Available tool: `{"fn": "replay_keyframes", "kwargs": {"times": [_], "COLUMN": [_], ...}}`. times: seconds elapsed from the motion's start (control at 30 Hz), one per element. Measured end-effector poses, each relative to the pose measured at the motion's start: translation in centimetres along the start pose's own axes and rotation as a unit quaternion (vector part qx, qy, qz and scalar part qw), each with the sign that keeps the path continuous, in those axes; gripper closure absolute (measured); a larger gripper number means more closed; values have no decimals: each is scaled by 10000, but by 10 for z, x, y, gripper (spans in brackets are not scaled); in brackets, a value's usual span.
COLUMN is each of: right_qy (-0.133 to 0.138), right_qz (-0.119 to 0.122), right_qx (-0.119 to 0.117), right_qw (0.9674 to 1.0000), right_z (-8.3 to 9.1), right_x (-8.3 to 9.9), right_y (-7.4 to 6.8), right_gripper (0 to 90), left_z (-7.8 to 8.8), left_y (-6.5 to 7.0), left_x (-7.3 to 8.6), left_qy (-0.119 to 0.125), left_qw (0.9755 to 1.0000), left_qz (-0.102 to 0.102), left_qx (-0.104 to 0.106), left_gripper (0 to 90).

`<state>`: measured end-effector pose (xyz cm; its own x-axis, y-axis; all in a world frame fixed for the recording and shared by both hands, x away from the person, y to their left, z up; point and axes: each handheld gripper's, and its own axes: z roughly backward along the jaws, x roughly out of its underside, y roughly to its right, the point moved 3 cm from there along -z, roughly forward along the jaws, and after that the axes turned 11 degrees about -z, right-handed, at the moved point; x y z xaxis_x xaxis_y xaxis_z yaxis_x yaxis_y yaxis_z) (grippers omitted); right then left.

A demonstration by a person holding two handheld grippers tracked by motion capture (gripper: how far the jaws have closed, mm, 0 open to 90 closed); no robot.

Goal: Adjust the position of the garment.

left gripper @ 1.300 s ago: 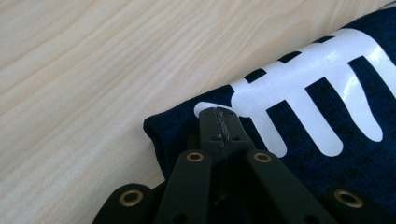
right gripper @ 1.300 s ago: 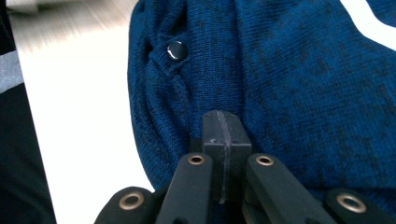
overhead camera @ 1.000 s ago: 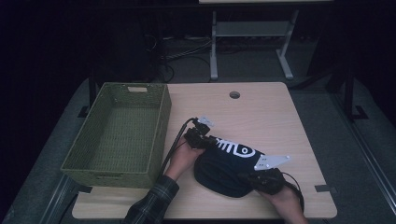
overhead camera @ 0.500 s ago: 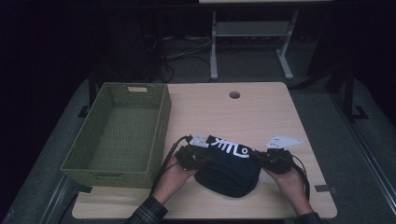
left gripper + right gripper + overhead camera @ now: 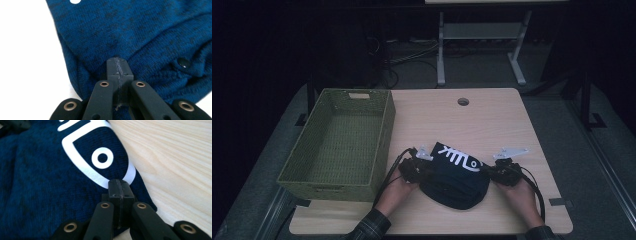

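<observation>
So the person is sitting at the light wooden table [image 5: 512, 115] with a gripper in each hand, and both are clamped onto a dark blue knit garment [image 5: 454, 182] that's lying bunched up near the front edge of the table, just right of the green woven basket [image 5: 337, 145].

The left gripper [image 5: 421, 167] is biting the garment's left edge. In the left gripper view its jaws are pressed together with a fold of the blue knit pinched right at the tips [image 5: 117, 65], and there's a small dark snap button [image 5: 183, 62] sitting on the fabric off to one side. The right gripper [image 5: 496, 172] is doing the same thing on the opposite edge; in the right gripper view its jaws are closed tight on the cloth right at the edge of a white print [image 5: 100, 157], which is looking like a fish skeleton from above, with a round eye and ribs. Wood grain of the table is showing just beside the fabric there.

Both hands are resting low on the table on either side of the garment, forearms coming in from the near edge, one in a plaid sleeve [image 5: 369, 227]. The garment is sitting between the two grippers, touching the tabletop, with the print facing up. The basket is standing just beside the left hand, apart from the garment.
</observation>
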<state>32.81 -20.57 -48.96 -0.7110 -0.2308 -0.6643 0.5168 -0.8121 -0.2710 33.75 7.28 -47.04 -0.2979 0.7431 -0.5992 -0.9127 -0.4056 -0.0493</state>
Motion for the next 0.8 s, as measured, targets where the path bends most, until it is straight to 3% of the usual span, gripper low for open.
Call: {"fn": "replay_keyframes", "kwargs": {"times": [0.13,0.23,0.33,0.5,0.63,0.8], "right_qy": [65,233,480,666,621,472], "right_qz": [120,142,114,-16,-140,-293], "right_qx": [40,71,55,289,474,721], "right_qw": [9999,9996,9988,9974,9968,9958], "right_z": [2,9,23,41,47,47], "right_x": [1,0,0,10,24,40], "right_y": [-3,-3,-2,5,13,25], "right_gripper": [899,790,682,505,365,227], "left_z": [3,11,17,16,7,-7], "left_y": [-2,-6,-13,-27,-38,-45], "left_x": [-1,-5,-10,-19,-19,-14], "left_qy": [89,263,380,431,376,311], "left_qw": [9998,9992,9986,9975,9970,9961], "left_qz": [122,283,361,555,672,816], "left_qx": [96,123,27,-22,-35,75], "left_gripper": [900,855,755,548,400,323]}}
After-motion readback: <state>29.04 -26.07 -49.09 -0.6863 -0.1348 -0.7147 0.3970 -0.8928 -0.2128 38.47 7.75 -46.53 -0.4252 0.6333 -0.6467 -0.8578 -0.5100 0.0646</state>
